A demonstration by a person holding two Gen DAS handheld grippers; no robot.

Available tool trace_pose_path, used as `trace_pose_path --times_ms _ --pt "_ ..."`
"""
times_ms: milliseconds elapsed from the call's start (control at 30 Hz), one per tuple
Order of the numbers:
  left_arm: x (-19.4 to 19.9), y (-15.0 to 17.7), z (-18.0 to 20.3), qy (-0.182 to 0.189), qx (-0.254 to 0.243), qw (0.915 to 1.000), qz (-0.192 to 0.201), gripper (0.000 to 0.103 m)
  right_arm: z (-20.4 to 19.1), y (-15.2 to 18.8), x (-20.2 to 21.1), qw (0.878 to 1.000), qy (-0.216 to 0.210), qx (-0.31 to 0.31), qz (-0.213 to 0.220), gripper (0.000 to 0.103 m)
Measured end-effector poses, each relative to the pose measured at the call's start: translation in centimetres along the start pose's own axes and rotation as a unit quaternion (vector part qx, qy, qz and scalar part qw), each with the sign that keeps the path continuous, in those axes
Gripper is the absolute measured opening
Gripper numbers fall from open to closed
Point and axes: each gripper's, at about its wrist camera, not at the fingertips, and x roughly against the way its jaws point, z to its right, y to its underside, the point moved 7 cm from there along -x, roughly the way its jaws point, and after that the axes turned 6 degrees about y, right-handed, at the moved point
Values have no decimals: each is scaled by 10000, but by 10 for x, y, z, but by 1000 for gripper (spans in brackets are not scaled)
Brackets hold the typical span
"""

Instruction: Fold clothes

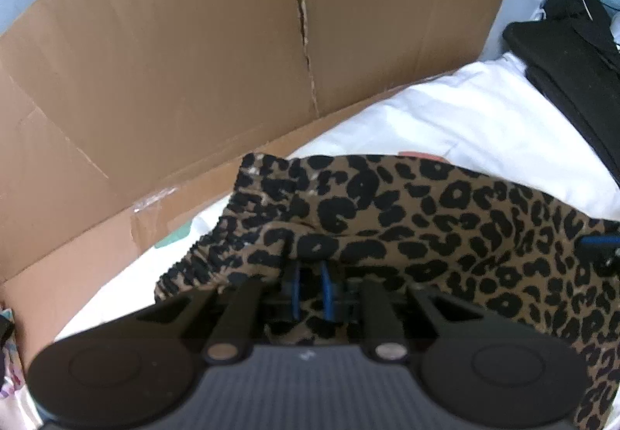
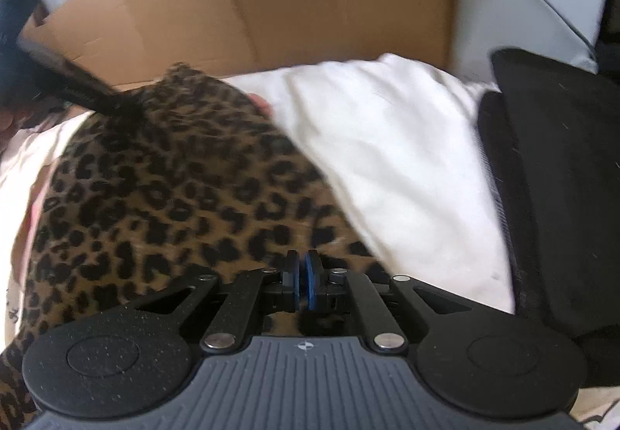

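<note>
A leopard-print garment [image 1: 445, 220] hangs spread between my two grippers above white bedding. In the left wrist view my left gripper [image 1: 310, 275] is shut on a fold near the garment's gathered elastic edge [image 1: 217, 247], and the cloth bunches over the blue pads. My right gripper [image 1: 598, 244] shows at the far right, at the garment's other side. In the right wrist view the right gripper [image 2: 304, 273] has its blue pads nearly together on the leopard-print garment [image 2: 166, 189]. The blurred left gripper [image 2: 112, 98] pinches the garment's far corner.
A tall brown cardboard box wall [image 1: 193, 54] stands behind the bedding. White cloth [image 2: 387, 143] lies under and beyond the garment. Black clothing [image 2: 554, 178] is piled on the right. Pale printed fabric [image 2: 23, 158] lies at the left.
</note>
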Motion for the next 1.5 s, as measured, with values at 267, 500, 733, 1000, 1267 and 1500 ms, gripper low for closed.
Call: trace_pose_path --times_ms 267,500,733,1000,1267,1500 --pt "20 -5 -3 -145 0 9999 -55 16 25 0 7 9991 360 -214 67 7" --pt "59 -4 -9 -247 306 9991 -179 23 48 -10 33 9942 128 -962 463 7" --pt "125 -12 -11 -586 411 9968 -366 25 47 -19 65 9877 -480 -1218 859 7" --pt "157 -14 -20 -675 724 9951 -44 42 37 -26 72 9855 -688 -1265 898 10" --pt "111 11 -49 -199 1652 9859 155 48 10 -14 61 9920 -535 -906 693 10" --pt "67 42 -65 42 2032 9787 284 46 -14 2 44 9976 -423 -396 376 10"
